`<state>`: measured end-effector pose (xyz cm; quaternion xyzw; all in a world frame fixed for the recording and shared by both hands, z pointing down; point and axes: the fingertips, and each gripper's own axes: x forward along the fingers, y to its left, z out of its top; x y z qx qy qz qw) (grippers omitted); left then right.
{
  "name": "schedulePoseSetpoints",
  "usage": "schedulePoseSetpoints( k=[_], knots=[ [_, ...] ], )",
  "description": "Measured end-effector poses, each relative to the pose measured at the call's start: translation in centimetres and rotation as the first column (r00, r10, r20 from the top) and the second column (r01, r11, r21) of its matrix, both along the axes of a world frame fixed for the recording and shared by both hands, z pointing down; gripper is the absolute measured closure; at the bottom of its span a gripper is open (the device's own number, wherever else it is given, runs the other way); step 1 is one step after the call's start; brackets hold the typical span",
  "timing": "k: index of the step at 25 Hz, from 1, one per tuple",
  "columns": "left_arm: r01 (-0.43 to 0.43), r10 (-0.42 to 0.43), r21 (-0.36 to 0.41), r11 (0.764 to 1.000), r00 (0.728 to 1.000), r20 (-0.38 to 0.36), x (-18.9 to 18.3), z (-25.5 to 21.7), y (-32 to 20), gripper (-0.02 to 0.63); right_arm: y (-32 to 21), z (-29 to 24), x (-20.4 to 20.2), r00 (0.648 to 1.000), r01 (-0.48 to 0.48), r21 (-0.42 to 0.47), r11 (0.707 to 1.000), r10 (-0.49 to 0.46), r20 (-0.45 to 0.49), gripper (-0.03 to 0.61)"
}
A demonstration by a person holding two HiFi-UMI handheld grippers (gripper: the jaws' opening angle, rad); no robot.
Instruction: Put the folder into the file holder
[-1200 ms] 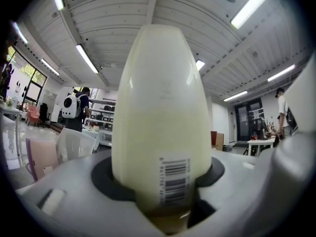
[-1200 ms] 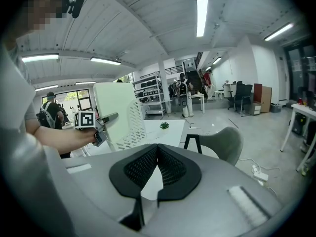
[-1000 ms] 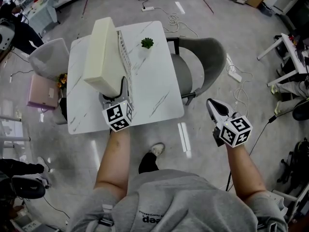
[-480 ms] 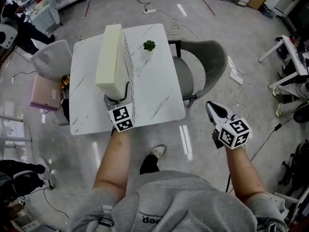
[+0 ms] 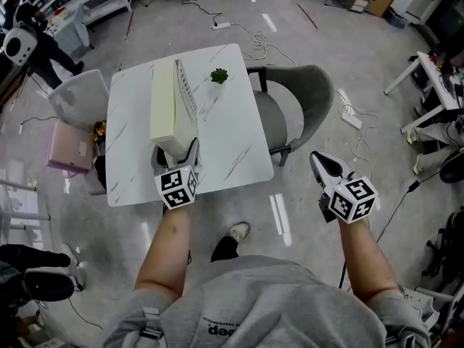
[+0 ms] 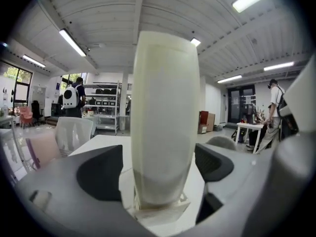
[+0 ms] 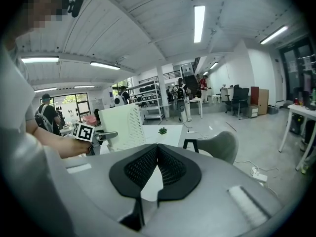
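Markers on left gripper, right gripper

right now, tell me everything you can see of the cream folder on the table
The folder is thick, cream and plain, like stiff card or plastic, with a rounded near end. It stands upright on its long edge on the white marble table, its foot seated in the white file holder, its right face along the holder's perforated wall. The left gripper has just been opening its jaws: the folder's near end stands between them, both pads clear of it.
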<state>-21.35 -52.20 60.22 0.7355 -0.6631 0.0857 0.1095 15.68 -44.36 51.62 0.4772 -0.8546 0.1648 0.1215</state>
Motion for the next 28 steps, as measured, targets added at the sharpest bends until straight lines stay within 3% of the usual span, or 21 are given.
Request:
schedulePoseSetpoints(
  k=[5,10,14,17,19,22,24,28],
  knots=[
    [-0.03,0.023,-0.103,0.994,0.997,-0.067,1.3,0.9,5.9,0.127,1.2,-1.4,1.8,0.999,-0.029,0.025,0.999,0.029,0.018,0.574],
    [-0.205,0.186,-0.162,0.965,0.975,-0.12,8.1,0.8,10.9,0.129,3.3,-3.4,4.8,0.996,-0.086,0.065,0.994,0.083,0.039,0.574],
    [-0.367,0.35,-0.118,0.923,0.926,-0.141,14.8,-2.4,10.8,0.129,6.0,-5.0,8.3,0.987,-0.156,0.099,0.983,0.152,0.046,0.574],
    [-0.503,0.491,-0.055,0.863,0.859,-0.144,20.6,-5.9,10.6,0.13,8.8,-6.2,11.4,0.974,-0.224,0.126,0.966,0.219,0.051,0.574],
    [-0.603,0.596,-0.012,0.798,0.791,-0.14,25.2,-8.0,11.1,0.15,11.1,-6.9,14.0,0.96,-0.28,0.141,0.949,0.276,0.052,0.574],
    [-0.75,0.746,0.046,0.66,0.646,-0.159,33.2,-10.4,12.8,0.221,15.7,-7.6,18.9,0.916,-0.4,0.16,0.902,0.397,0.052,0.574],
    [-0.837,0.834,0.078,0.542,0.524,-0.169,38.8,-11.8,14.8,0.252,19.8,-8.1,22.3,0.868,-0.495,0.169,0.852,0.494,0.052,0.574],
    [-0.955,0.954,0.118,0.273,0.253,-0.16,49.4,-14.1,21.9,0.318,30.7,-9.0,28.4,0.731,-0.677,0.182,0.713,0.681,0.048,0.574]
  ],
)
